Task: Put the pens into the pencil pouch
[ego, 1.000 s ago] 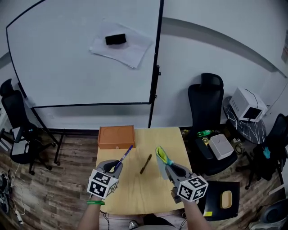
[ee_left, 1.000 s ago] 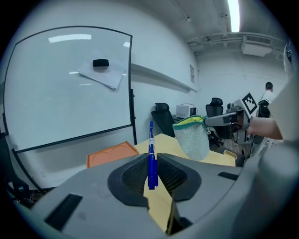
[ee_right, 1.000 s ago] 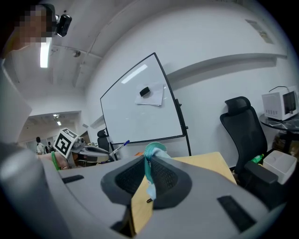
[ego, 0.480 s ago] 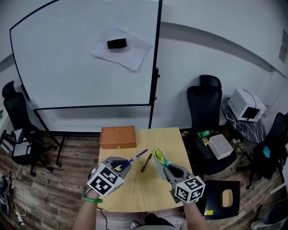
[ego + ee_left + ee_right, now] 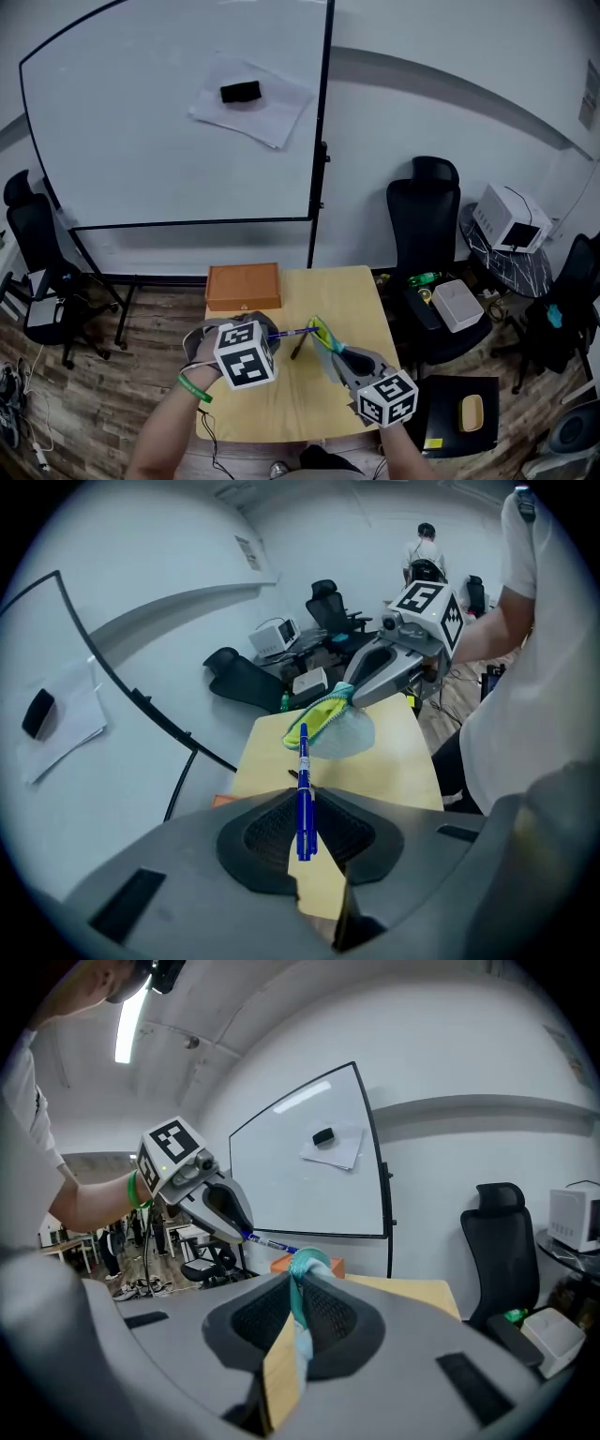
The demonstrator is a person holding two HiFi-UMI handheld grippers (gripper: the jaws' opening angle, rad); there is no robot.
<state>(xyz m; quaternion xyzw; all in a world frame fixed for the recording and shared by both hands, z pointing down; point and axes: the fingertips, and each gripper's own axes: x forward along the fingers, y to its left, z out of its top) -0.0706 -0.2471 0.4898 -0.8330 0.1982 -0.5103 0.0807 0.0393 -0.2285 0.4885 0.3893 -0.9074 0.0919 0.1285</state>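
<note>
As the left gripper (image 5: 271, 332) swings in from the worktop's left edge, the blue pen (image 5: 295, 331) clamped between its fingers, upright a second ago, now lies nearly level, its tip at the yellow-lined mouth of the pencil pouch (image 5: 325, 336). The right gripper (image 5: 339, 359), fingers pinched tight on the pouch's fabric, holds it in the air over the right half of the worktop (image 5: 281, 403), with the mouth turned towards the incoming pen. This gripper has barely shifted in that time. Whether the tip has already crossed the opening cannot be told from any view.

A second, dark pen (image 5: 298, 349) lies at the middle of the worktop, beneath the two tools, and an orange box (image 5: 244, 285) sits at the far left corner.

The swing suggests the first pen is on the point of going in. Judged from here, a short push along its length and a release would drop it inside, leaving the dark pen still to be collected. The soft mouth may fold shut if the tip catches its rim.
</note>
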